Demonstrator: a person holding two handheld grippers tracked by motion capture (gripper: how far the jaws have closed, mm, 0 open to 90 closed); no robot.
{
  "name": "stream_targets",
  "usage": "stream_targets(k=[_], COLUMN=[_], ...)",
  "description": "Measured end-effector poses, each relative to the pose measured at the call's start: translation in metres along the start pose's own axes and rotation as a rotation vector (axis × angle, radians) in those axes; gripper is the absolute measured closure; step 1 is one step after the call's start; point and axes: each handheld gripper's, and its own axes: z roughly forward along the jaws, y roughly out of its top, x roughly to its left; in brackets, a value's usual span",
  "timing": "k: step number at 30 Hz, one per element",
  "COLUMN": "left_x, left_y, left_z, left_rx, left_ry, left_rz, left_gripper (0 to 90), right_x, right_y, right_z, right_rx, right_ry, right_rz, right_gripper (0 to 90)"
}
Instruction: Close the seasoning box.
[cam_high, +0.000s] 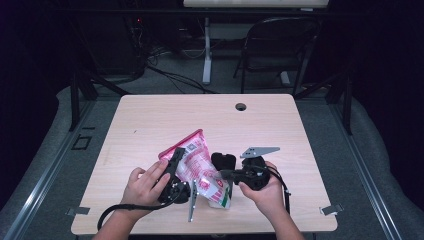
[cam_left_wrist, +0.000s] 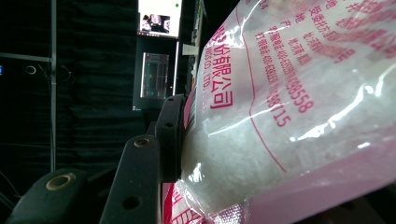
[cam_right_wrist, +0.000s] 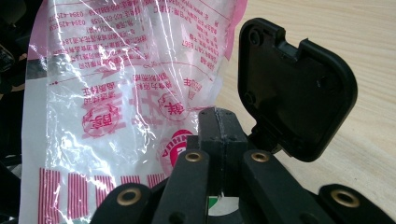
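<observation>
A clear plastic bag (cam_high: 199, 167) with pink print and white grains inside is held tilted above the table, between both hands. My left gripper (cam_high: 178, 156) is shut on the bag's left side. In the left gripper view the bag (cam_left_wrist: 289, 107) presses against one black finger (cam_left_wrist: 169, 135) and hides the other. My right gripper (cam_high: 220, 174) meets the bag's right edge. Its jaws (cam_right_wrist: 218, 123) stand pressed together, with a white and green bit of bag (cam_right_wrist: 116, 93) showing between them lower down.
A black rounded plate-like object (cam_high: 223, 160) (cam_right_wrist: 294, 88) sits just beyond the right gripper's tips, beside the bag. The wooden table (cam_high: 150, 120) has a cable hole (cam_high: 241, 106) at its far edge. A folding chair (cam_high: 280, 45) stands behind it.
</observation>
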Motion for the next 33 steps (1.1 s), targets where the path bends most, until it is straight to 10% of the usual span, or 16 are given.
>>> stream_targets(k=[33], left_x=[0.0031], left_y=[0.0021], left_z=[-0.0008], left_rx=[-0.009], left_ry=[0.005], left_rz=[0.004], left_gripper=[63.8], right_x=[-0.0013], right_y=[0.0001], right_z=[0.0005], right_rx=[-0.001], right_ry=[-0.001], right_rz=[0.005], right_gripper=[90.0])
